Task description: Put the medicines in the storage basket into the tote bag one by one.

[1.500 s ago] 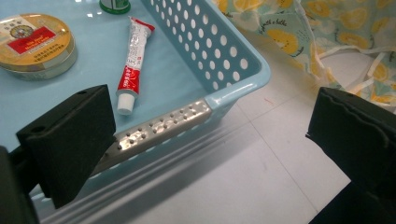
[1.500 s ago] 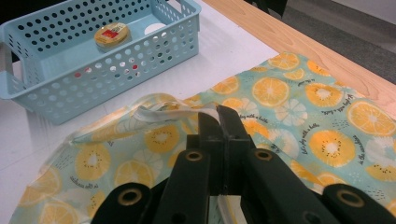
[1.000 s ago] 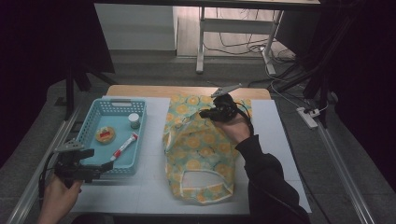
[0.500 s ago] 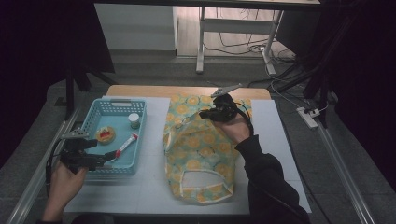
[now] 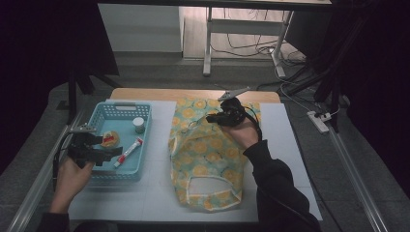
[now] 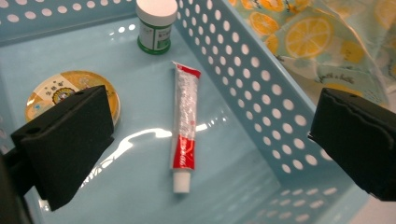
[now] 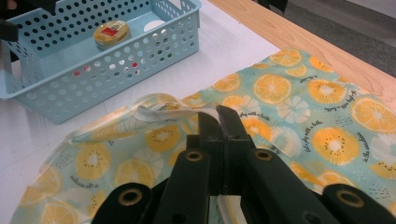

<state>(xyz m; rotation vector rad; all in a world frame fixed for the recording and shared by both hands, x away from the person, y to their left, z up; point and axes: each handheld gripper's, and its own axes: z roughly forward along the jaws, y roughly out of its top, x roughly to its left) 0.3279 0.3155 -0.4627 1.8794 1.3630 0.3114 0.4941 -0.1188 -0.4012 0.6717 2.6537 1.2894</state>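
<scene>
In the middle of the high view, the lemon bag (image 5: 205,154) is pinched at its top edge by the right gripper (image 5: 216,117), while the red tube (image 6: 184,126) is framed by the wide-spread left gripper (image 6: 210,144) in the blue basket (image 5: 121,111).

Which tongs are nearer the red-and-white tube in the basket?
Left. The left tongs hang open just beside the tube; the right tongs are shut on the bag's handle across the table.
</scene>
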